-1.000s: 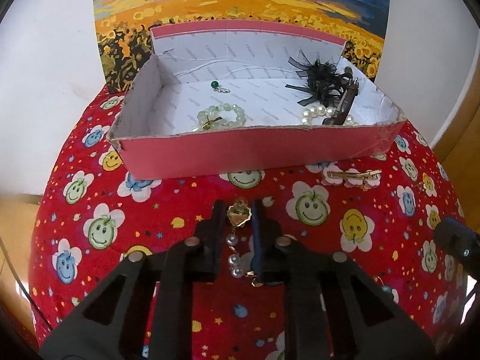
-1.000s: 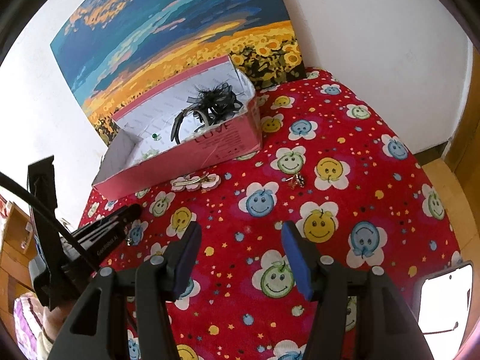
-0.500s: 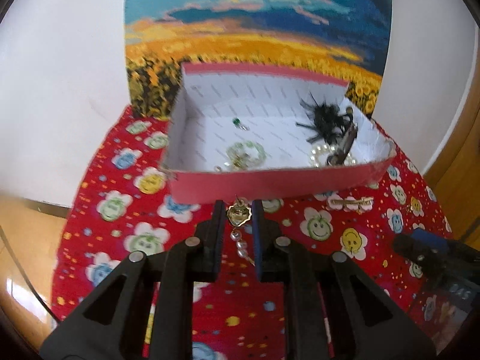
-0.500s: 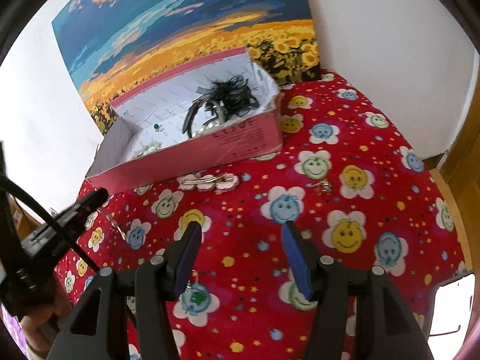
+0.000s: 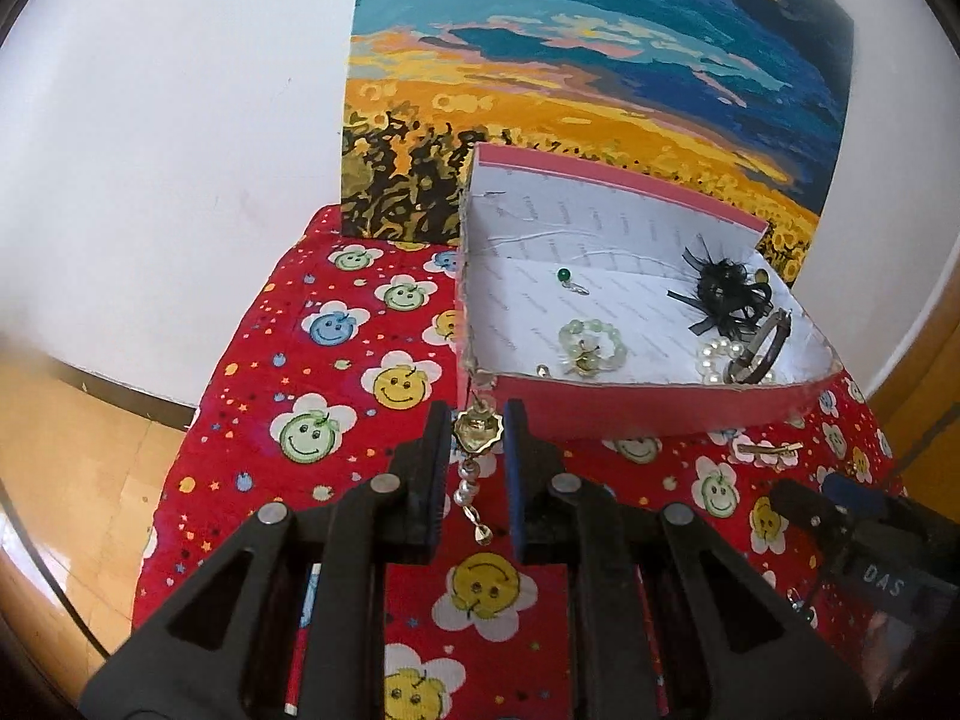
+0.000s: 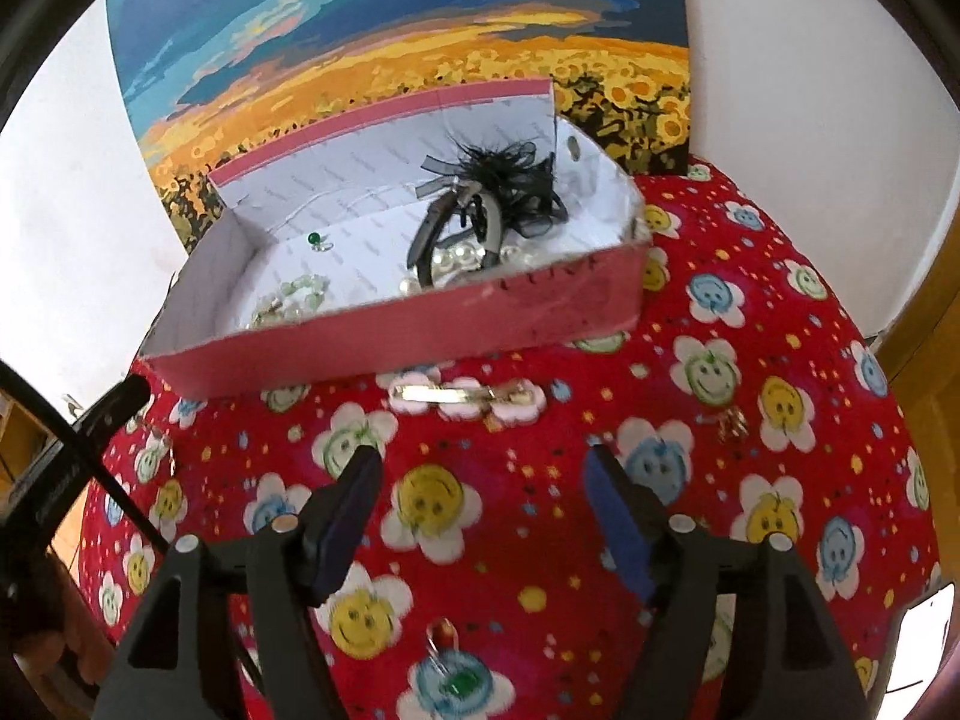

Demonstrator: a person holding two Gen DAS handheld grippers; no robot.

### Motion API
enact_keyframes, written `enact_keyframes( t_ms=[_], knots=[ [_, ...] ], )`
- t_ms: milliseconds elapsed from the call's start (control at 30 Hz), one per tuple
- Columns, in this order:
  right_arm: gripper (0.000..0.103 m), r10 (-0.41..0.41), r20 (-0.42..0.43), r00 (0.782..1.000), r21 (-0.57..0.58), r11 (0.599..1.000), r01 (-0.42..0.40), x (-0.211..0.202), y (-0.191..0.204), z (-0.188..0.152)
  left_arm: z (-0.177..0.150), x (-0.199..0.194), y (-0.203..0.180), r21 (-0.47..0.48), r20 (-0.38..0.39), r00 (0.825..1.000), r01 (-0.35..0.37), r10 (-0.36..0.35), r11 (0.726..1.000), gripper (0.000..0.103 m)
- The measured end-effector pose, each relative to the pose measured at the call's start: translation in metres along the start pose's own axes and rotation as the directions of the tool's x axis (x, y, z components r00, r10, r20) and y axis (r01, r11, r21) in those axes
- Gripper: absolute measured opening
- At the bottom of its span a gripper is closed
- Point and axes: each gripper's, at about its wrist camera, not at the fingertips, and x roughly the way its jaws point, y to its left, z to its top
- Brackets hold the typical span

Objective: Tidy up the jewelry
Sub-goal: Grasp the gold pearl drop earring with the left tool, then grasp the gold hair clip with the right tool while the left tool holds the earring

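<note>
My left gripper (image 5: 477,435) is shut on a gold earring with a pearl drop (image 5: 475,450) and holds it in the air just before the near left corner of the pink box (image 5: 660,408). The box (image 6: 420,336) holds a green bead bracelet (image 5: 591,345), a green stud (image 5: 564,276), white pearls (image 5: 720,354) and a black feathered headband (image 6: 492,192). My right gripper (image 6: 483,516) is open and empty above the red cloth. A gold hair clip (image 6: 462,393) lies in front of the box, a small gold piece (image 6: 732,423) to its right, a green earring (image 6: 453,675) near me.
The round table wears a red cloth with smiley flowers (image 6: 780,480). A sunflower painting (image 5: 570,90) leans on the white wall behind the box. Wooden floor (image 5: 78,480) lies at the left. My left gripper also shows in the right wrist view (image 6: 108,414).
My left gripper has lifted the earring off the cloth and carried it up and left toward the box's near left corner. My right gripper has moved closer to the hair clip, still open.
</note>
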Motion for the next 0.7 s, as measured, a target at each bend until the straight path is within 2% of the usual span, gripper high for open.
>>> enact_keyframes(
  t_ms=[267,333,567,700],
  knots=[
    [0.076,-0.036,-0.009,0.999,0.014,0.999,0.036,0.022,0.014,0.015,0.0,0.001,0.004,-0.013,-0.005,1.0,0.023,-0.023,1.0,0.009],
    [0.078,-0.07,-0.024,0.997,0.014,0.997,0.071,0.029,0.017,0.016,-0.001,0.003,0.005,-0.018,-0.023,0.999,0.03,-0.03,0.999,0.009],
    [0.083,-0.133,-0.013,0.991,-0.029,0.991,0.133,0.039,0.026,0.017,-0.001,0.002,0.005,-0.033,-0.028,0.998,0.051,-0.052,0.998,0.009],
    [0.082,-0.149,-0.026,0.988,-0.048,0.988,0.148,0.041,0.027,0.019,-0.002,0.006,0.004,-0.037,-0.039,0.997,0.06,-0.061,0.998,0.009]
  ],
)
